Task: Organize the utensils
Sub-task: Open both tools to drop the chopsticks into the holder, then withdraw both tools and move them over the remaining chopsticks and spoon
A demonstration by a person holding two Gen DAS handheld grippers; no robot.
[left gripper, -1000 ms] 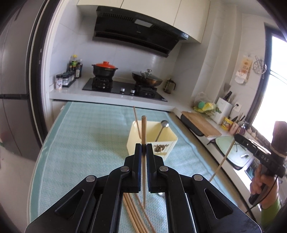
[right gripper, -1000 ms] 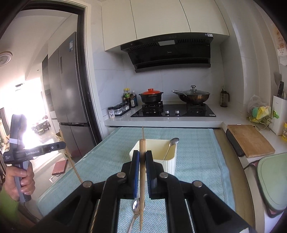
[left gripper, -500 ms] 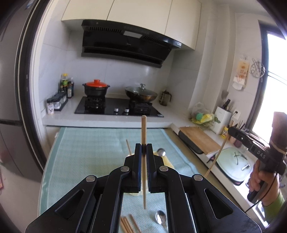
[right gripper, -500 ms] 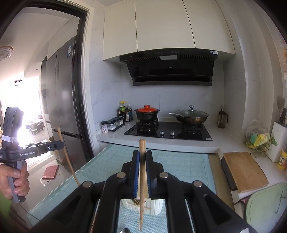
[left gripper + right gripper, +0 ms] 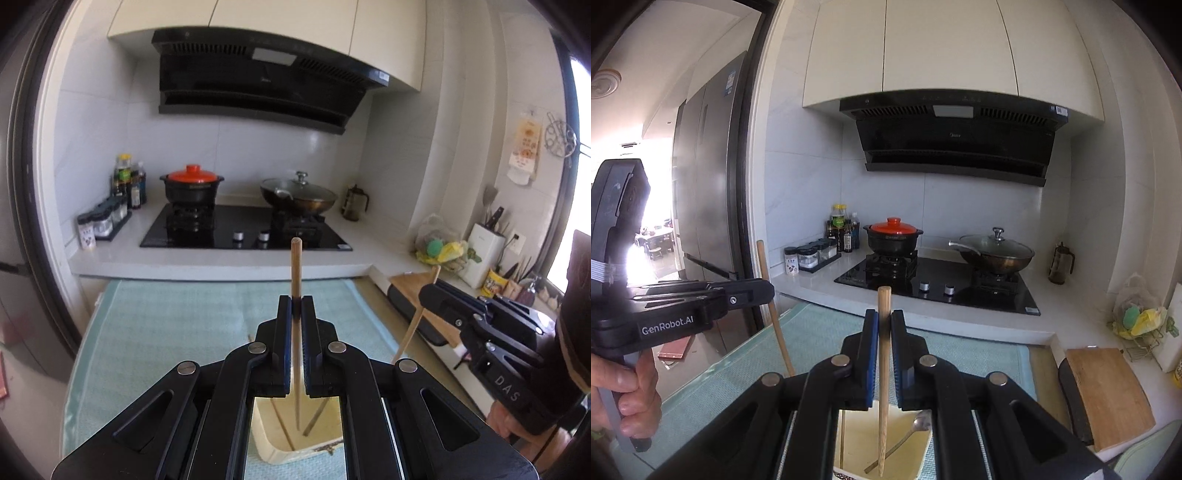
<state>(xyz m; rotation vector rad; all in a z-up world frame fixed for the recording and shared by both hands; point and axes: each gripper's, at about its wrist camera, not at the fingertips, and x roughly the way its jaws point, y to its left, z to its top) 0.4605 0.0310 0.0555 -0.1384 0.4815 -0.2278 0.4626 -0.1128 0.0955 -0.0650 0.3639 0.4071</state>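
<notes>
My left gripper (image 5: 296, 306) is shut on an upright wooden chopstick (image 5: 295, 269), whose lower tip hangs inside the cream utensil box (image 5: 266, 435) below. My right gripper (image 5: 883, 321) is shut on a second upright chopstick (image 5: 883, 369), its tip inside the same box (image 5: 857, 443), which holds a metal spoon (image 5: 916, 424) and another chopstick. Each gripper shows in the other's view: the right one (image 5: 428, 295) at right, the left one (image 5: 768, 291) at left.
The box stands on a teal mat (image 5: 166, 332) on a table. Behind it is a counter with a black hob (image 5: 243, 229), an orange-lidded pot (image 5: 192, 184) and a wok (image 5: 299, 194). A wooden cutting board (image 5: 1108, 391) lies at right, a fridge (image 5: 701, 184) at left.
Both grippers have moved forward and up over the box and closer together, each with its chopstick. The loose chopsticks and spoon on the mat have dropped out of view.
</notes>
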